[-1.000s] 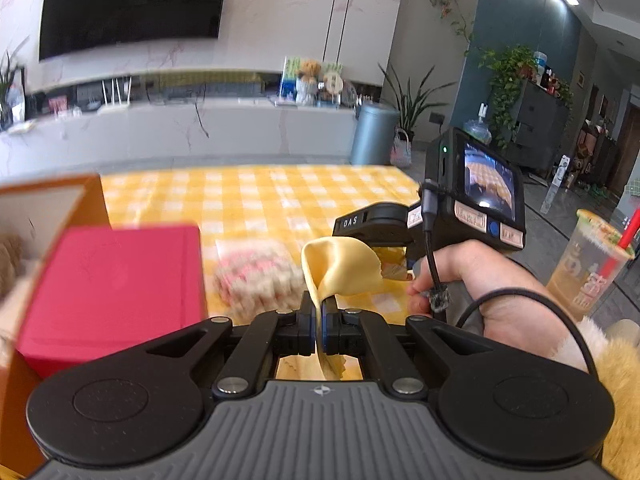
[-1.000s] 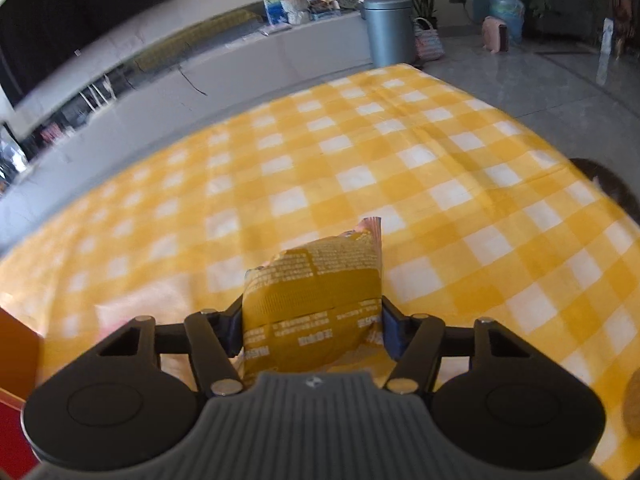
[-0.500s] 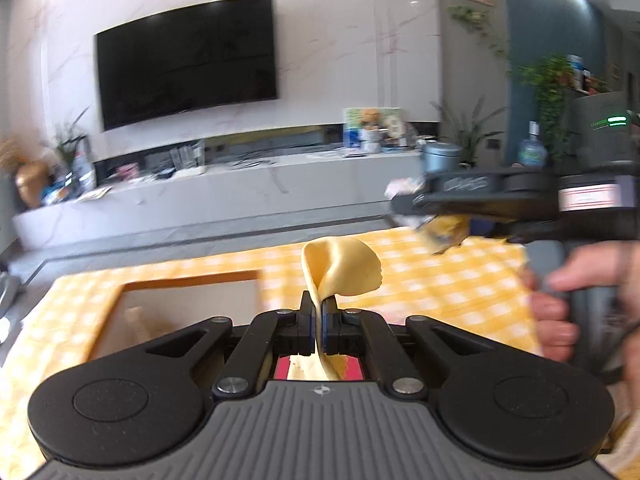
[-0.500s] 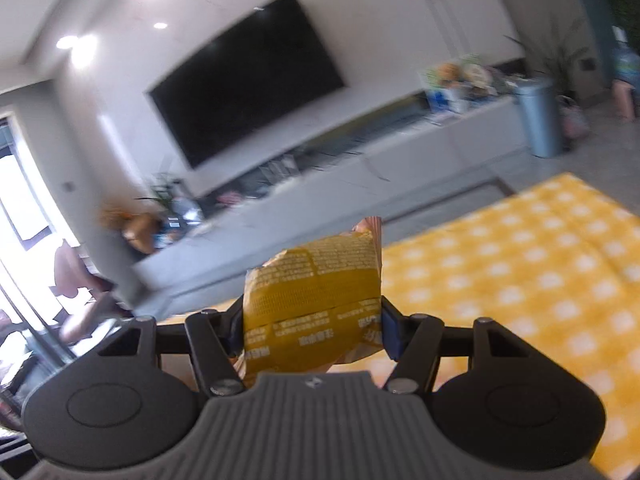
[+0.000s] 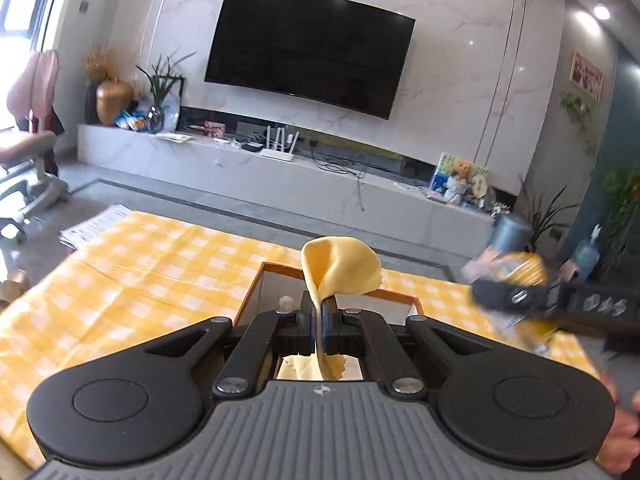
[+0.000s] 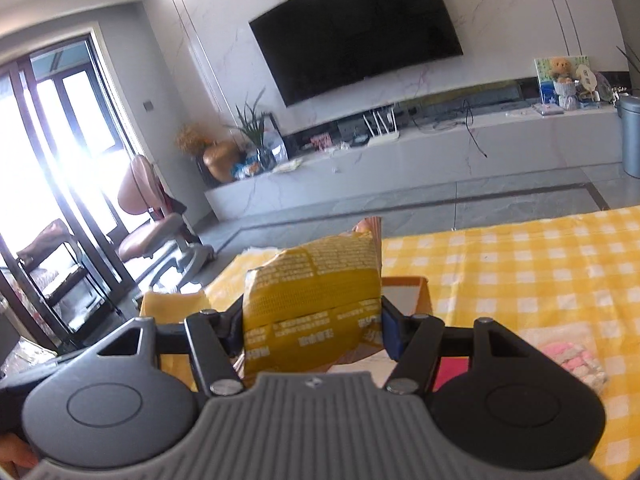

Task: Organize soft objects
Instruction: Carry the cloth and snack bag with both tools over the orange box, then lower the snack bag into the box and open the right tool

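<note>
My left gripper (image 5: 319, 306) is shut on a thin yellow cloth (image 5: 340, 268) and holds it above an orange-rimmed open box (image 5: 256, 284) on the yellow checked table. My right gripper (image 6: 312, 312) is shut on a puffy yellow snack bag (image 6: 316, 304) and holds it in the air over the same box (image 6: 422, 292). In the left wrist view the right gripper (image 5: 516, 292) and its bag show blurred at the right. In the right wrist view the yellow cloth (image 6: 172, 304) shows at the lower left.
A pink-and-white packet (image 6: 576, 360) lies on the checked tablecloth (image 6: 540, 272) right of the box. Something red (image 6: 452, 372) lies in the box. A paper stack (image 5: 96, 224) sits at the table's far left corner. A TV wall and cabinet stand behind.
Both grippers have risen and swung left with their loads, from low over the table to above the orange box. The views now face the TV wall.
</note>
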Demonstrator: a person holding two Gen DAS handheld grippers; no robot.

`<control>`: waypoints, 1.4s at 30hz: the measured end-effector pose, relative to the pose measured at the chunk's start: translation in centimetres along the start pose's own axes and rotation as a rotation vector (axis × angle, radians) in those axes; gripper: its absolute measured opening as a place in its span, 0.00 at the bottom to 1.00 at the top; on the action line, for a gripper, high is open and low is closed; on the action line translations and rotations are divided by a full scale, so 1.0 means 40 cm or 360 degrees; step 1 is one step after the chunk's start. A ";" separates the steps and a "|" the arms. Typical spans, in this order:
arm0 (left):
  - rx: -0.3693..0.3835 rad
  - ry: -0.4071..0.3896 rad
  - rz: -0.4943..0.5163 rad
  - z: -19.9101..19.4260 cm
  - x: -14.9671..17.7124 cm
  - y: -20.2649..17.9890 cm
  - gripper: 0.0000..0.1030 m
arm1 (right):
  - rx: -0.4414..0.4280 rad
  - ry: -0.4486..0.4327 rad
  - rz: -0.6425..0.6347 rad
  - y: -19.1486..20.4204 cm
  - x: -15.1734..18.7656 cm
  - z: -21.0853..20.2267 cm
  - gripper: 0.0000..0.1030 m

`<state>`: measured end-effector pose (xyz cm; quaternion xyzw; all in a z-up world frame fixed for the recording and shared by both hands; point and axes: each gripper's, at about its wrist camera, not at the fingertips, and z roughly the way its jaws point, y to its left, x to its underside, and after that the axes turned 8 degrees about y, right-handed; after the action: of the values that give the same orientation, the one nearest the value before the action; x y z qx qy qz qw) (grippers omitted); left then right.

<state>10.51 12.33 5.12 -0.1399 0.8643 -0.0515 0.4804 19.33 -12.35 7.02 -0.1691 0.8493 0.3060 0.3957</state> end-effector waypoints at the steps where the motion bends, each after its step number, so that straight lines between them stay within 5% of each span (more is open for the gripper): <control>1: 0.0016 0.0000 -0.0005 0.004 -0.003 0.007 0.03 | 0.0015 0.0037 0.0006 0.008 -0.002 0.023 0.61; 16: 0.0088 0.0146 -0.0206 0.025 0.001 0.132 0.03 | 0.0520 0.0423 -0.0066 0.081 0.009 0.373 0.61; 19: 0.0103 0.0148 -0.0176 0.020 -0.002 0.128 0.03 | 0.0578 0.0436 -0.0067 0.075 0.007 0.406 0.69; 20: 0.0109 0.0157 -0.0159 0.023 -0.004 0.125 0.03 | 0.0559 0.0428 -0.0056 0.069 0.007 0.413 0.80; 21: 0.0113 0.0166 -0.0150 0.025 -0.006 0.123 0.03 | 0.0505 0.0418 -0.0048 0.062 0.009 0.413 0.95; 22: 0.0115 0.0171 -0.0149 0.024 -0.005 0.120 0.03 | 0.0458 0.0400 -0.0032 0.056 0.012 0.410 0.98; 34: 0.0132 0.0170 -0.0106 0.036 -0.007 0.098 0.04 | 0.0381 0.0101 -0.0036 0.016 0.006 0.243 0.98; 42: 0.0264 0.0190 -0.0113 0.050 -0.003 0.058 0.04 | 0.0432 -0.0096 -0.0054 -0.026 0.023 0.113 0.98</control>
<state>11.82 14.66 3.63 -0.1267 0.8786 -0.1481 0.4359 21.86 -10.25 3.63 -0.1191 0.8676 0.1866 0.4453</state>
